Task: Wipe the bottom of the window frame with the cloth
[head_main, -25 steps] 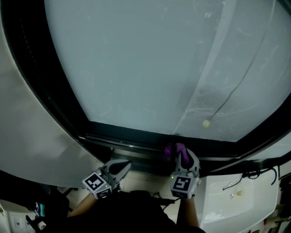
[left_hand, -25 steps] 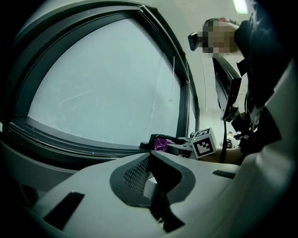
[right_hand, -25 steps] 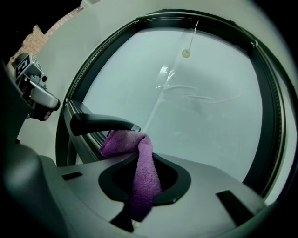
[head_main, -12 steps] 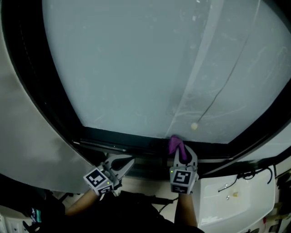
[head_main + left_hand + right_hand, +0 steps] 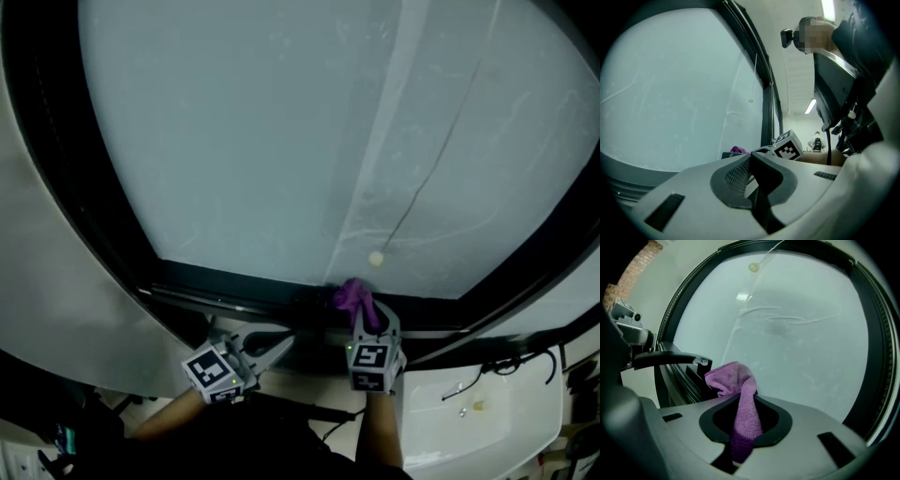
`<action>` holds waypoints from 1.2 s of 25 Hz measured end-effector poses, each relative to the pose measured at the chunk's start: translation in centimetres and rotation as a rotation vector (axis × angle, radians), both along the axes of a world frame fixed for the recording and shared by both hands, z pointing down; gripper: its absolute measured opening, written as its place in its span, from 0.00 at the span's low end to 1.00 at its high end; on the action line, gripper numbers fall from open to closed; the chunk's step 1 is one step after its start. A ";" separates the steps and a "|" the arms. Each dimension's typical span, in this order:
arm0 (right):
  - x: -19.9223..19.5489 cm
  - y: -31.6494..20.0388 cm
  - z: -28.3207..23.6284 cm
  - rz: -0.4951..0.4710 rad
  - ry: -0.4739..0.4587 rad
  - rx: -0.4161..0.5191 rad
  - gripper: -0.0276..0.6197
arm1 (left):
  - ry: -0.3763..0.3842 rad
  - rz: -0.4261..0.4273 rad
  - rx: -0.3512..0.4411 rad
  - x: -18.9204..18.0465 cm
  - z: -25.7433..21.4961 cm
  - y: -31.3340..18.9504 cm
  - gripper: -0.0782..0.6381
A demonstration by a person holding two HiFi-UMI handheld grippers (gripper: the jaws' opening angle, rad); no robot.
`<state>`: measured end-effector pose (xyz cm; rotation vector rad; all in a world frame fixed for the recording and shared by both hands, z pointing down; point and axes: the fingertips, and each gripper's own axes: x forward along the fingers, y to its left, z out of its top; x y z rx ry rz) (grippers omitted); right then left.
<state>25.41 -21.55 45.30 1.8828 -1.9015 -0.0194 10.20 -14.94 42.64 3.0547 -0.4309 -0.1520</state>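
Hidden or unclear: the lower frame [image 5: 234,286] lay in deep shadow in the head view, so contact between cloth and frame could not be confirmed. The cloth's tail was lost inside the jaws. Both forearms were cut off at the bottom edge.

Count: two grippers, one cloth, one bead, one cord.

Left gripper [image 5: 274,347]: low, just below the frame, jaws together with nothing between them.

Cloth [image 5: 352,296]: purple, bunched at the frame's bottom rail, just beside the glass [image 5: 244,141].

Right gripper [image 5: 367,321]: jaws clamped on the cloth, its free end standing above them.

Bead [image 5: 376,258]: pale, hanging on the cord before the glass.

Change: the cloth sat nearer beneath the bead than one second earlier.
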 end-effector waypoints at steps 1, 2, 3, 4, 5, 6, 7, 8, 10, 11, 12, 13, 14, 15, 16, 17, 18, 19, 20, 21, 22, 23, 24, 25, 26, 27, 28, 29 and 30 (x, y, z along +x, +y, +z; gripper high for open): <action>0.2 -0.1 0.3 0.000 0.013 -0.009 0.15 | -0.004 -0.006 -0.001 0.2 0.1 0.1 0.11; 0.4 -0.1 0.5 0.000 0.023 -0.016 0.15 | -0.005 -0.011 0.000 0.3 0.1 0.2 0.11; 0.6 -0.1 0.6 0.001 0.028 -0.022 0.15 | -0.003 -0.015 0.002 0.5 0.0 0.3 0.11; 0.9 -0.1 0.8 0.001 0.029 -0.027 0.15 | 0.002 -0.018 0.006 0.7 -0.2 0.4 0.11; 1.3 0.0 0.9 0.002 0.030 -0.032 0.15 | 0.008 -0.019 0.011 0.9 -0.4 0.6 0.11; 1.9 0.0 1.0 0.002 0.037 -0.034 0.15 | 0.013 -0.020 0.014 1.2 -0.5 0.7 0.11; 2.6 0.1 1.1 0.004 0.050 -0.034 0.15 | 0.015 -0.022 0.015 1.5 -0.6 0.9 0.11; 3.3 0.1 1.1 0.007 0.060 -0.033 0.15 | 0.015 -0.025 0.014 1.8 -0.5 1.0 0.11; 4.5 0.5 0.9 0.019 0.066 -0.037 0.15 | 0.010 -0.027 0.009 2.4 -0.4 1.4 0.11; 5.0 0.6 0.9 0.022 0.067 -0.035 0.15 | 0.007 -0.025 0.008 2.6 -0.4 1.7 0.11; 5.5 0.7 1.0 0.021 0.070 -0.031 0.15 | 0.006 -0.024 0.007 2.9 -0.3 2.0 0.11; 6.0 0.7 1.1 0.021 0.073 -0.029 0.15 | 0.008 -0.025 0.004 3.0 -0.2 2.2 0.11; 6.4 0.8 1.2 0.024 0.075 -0.030 0.15 | 0.013 -0.027 -0.001 3.2 -0.2 2.5 0.11; 6.8 0.9 1.3 0.026 0.076 -0.034 0.15 | 0.020 -0.029 -0.004 3.4 -0.2 2.7 0.11; 7.1 0.9 1.3 0.023 0.078 -0.038 0.15 | 0.027 -0.031 -0.002 3.6 -0.2 2.9 0.11; 7.3 0.9 1.4 0.014 0.082 -0.040 0.15 | 0.032 -0.034 0.004 3.9 -0.3 3.1 0.11; 7.6 0.8 1.3 0.006 0.088 -0.039 0.15 | 0.035 -0.038 0.011 4.1 -0.4 3.3 0.11; 8.0 0.8 1.3 0.003 0.093 -0.037 0.15 | 0.037 -0.043 0.019 4.3 -0.4 3.4 0.11; 8.4 0.9 1.2 0.010 0.097 -0.036 0.15 | 0.041 -0.047 0.026 4.6 -0.5 3.5 0.11; 8.8 1.0 1.2 0.021 0.099 -0.034 0.15 | 0.049 -0.052 0.034 4.8 -0.5 3.6 0.11; 9.3 1.1 1.2 0.028 0.102 -0.033 0.15 | 0.057 -0.058 0.042 4.9 -0.6 3.7 0.11; 9.6 1.2 1.2 0.029 0.105 -0.032 0.15 | 0.063 -0.064 0.050 5.1 -0.6 3.7 0.11; 9.9 1.3 1.2 0.031 0.106 -0.032 0.15 | 0.068 -0.067 0.056 5.3 -0.7 3.8 0.11; 10.3 1.3 1.2 0.034 0.108 -0.033 0.15 | 0.072 -0.065 0.061 5.6 -0.7 3.9 0.11; 10.8 1.4 1.3 0.038 0.111 -0.035 0.15 | 0.073 -0.058 0.065 5.9 -0.7 4.0 0.11; 11.3 1.5 1.4 0.045 0.114 -0.039 0.15 | 0.074 -0.049 0.068 6.3 -0.8 4.2 0.11; 11.8 1.7 1.5 0.057 0.117 -0.044 0.15 | 0.075 -0.040 0.072 6.8 -0.9 4.4 0.11; 12.3 1.8 1.4 0.069 0.118 -0.048 0.15 | 0.076 -0.030 0.074 7.2 -0.9 4.6 0.11; 12.7 1.9 1.3 0.074 0.119 -0.050 0.15 | 0.077 -0.022 0.074 7.6 -1.0 4.7 0.11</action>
